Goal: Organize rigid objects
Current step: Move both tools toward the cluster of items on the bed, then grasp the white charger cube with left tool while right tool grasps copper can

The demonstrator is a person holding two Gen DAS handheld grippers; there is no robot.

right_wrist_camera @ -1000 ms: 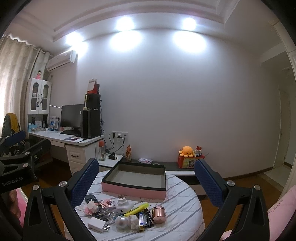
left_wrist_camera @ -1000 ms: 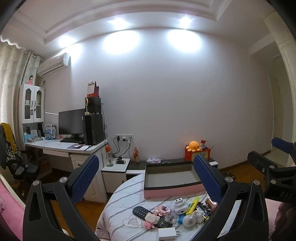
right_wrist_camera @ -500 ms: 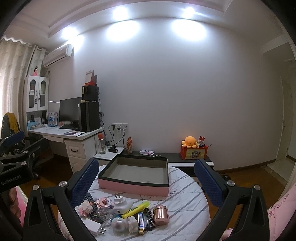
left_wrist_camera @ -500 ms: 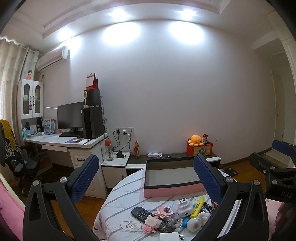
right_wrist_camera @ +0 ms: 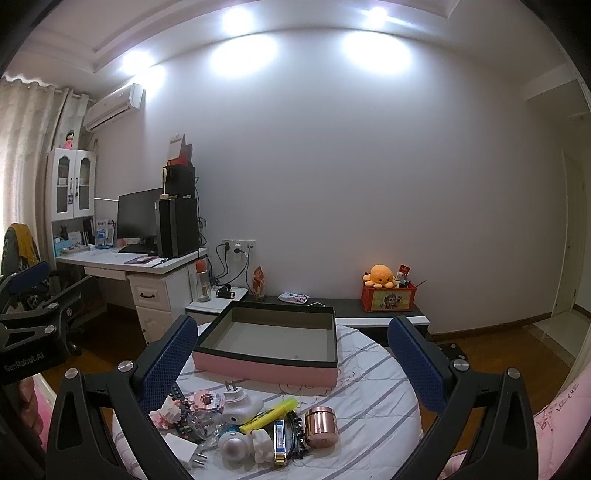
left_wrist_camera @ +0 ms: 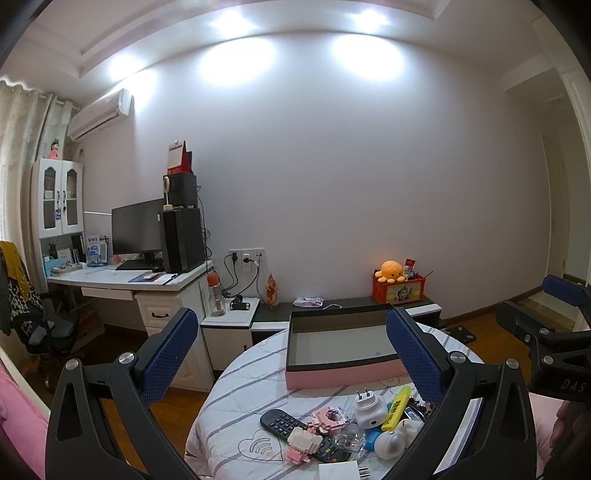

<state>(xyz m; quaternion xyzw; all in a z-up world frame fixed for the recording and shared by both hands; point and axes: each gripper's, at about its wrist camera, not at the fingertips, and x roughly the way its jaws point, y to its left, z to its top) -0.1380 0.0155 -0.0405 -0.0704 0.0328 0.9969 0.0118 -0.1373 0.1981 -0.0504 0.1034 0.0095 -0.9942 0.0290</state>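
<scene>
Small hard objects lie heaped at 6 o'clock on the round table (right_wrist_camera: pixel 373 402), near the pink tray (right_wrist_camera: pixel 269 363) at 12. One yellow highlighter (right_wrist_camera: pixel 269 414), one rose-gold canister (right_wrist_camera: pixel 320 424), one black remote (left_wrist_camera: pixel 282 421), two white plug adapters, two pink block models. All look light and stiff; the canister seems slippery, best pinched across its sides. Left gripper (left_wrist_camera: pixel 288 350) and right gripper (right_wrist_camera: pixel 291 354) hover spread wide, grasping nothing.

Bright ceiling spotlights (left_wrist_camera: pixel 229 18) with glare patches on the wall (left_wrist_camera: pixel 351 166); sharp focus, heavy fisheye bending, dark corners.
</scene>
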